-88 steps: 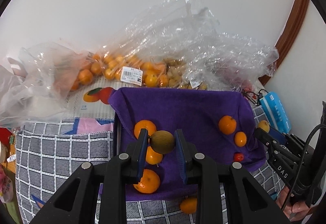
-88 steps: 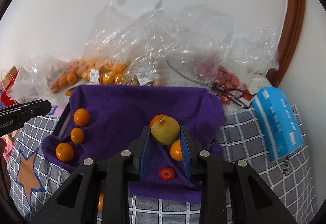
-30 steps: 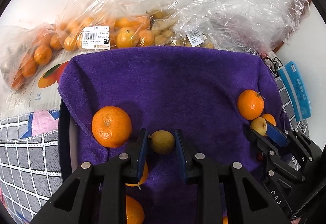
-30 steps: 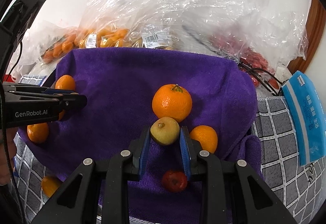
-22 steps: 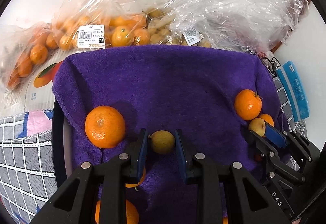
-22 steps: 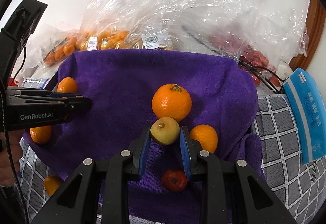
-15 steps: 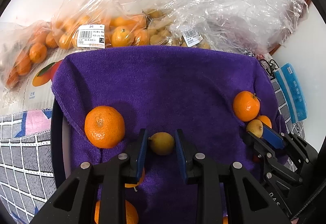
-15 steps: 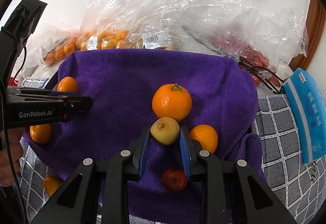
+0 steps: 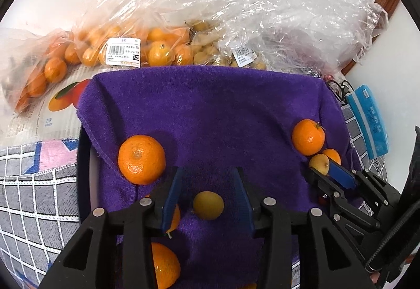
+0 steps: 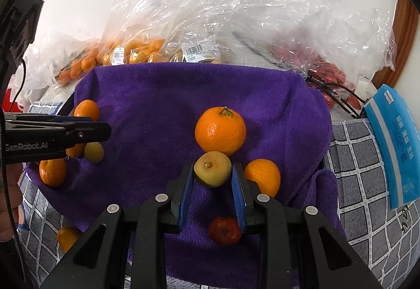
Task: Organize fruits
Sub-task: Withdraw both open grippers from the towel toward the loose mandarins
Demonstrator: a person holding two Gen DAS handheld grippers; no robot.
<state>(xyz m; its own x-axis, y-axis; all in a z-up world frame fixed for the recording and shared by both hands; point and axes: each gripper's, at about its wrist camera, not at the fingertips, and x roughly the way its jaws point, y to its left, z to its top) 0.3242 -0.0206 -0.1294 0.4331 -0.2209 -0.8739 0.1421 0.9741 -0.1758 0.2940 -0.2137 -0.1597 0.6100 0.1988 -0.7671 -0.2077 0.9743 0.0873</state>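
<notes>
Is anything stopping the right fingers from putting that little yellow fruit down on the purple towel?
Nothing visible does. The small yellow-green fruit sits low over bare purple towel, touching the big orange.

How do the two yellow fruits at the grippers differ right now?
The left gripper is opening; its yellow fruit lies free on the purple towel, pads clear. The right gripper is shut on its yellow fruit, against the big orange. Both are small, round, yellow-green.

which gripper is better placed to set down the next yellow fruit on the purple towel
Right. The right gripper is shut on a yellow fruit just above the purple towel. The left gripper is opening, its fruit already lying free.
</notes>
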